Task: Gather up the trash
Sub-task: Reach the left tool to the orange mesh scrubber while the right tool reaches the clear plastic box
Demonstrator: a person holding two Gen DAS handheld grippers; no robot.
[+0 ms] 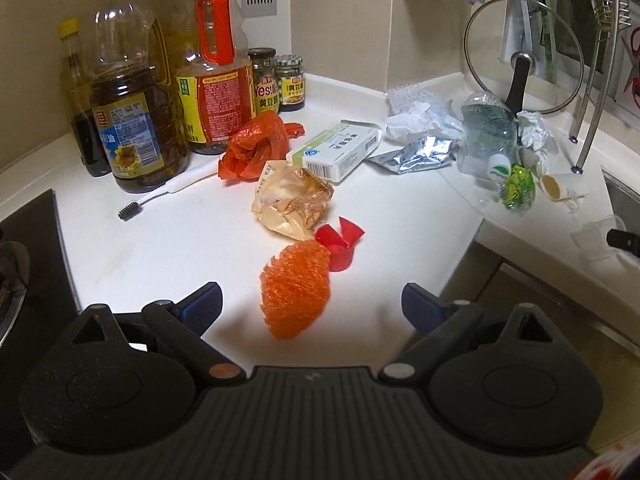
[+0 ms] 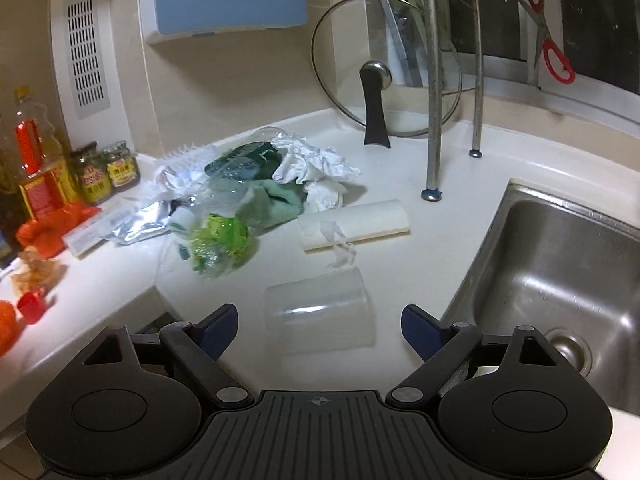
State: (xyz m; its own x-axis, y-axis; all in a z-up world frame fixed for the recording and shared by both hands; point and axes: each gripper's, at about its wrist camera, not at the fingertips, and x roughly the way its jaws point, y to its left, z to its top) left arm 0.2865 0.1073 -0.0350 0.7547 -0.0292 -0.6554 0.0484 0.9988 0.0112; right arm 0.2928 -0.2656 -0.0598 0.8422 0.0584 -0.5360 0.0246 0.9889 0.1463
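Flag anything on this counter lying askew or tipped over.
A clear plastic cup lies on its side near the steel sink. Behind it, a white paper roll also lies flat, with a crushed clear bottle among wrappers.

orange mesh scrubber (image 2: 6, 326) cut by edge; jar labels (image 2: 108, 176) illegible

Orange mesh ball (image 1: 296, 292), red cap (image 1: 340, 246), clear cup (image 2: 320, 312) on counter (image 1: 180, 232).

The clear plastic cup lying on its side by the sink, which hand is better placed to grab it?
Right. The clear plastic cup lies directly ahead of the open right tongs, roughly centered between the tips. The left tongs face the orange mesh scrubber, with the cup far off at that view's edge.
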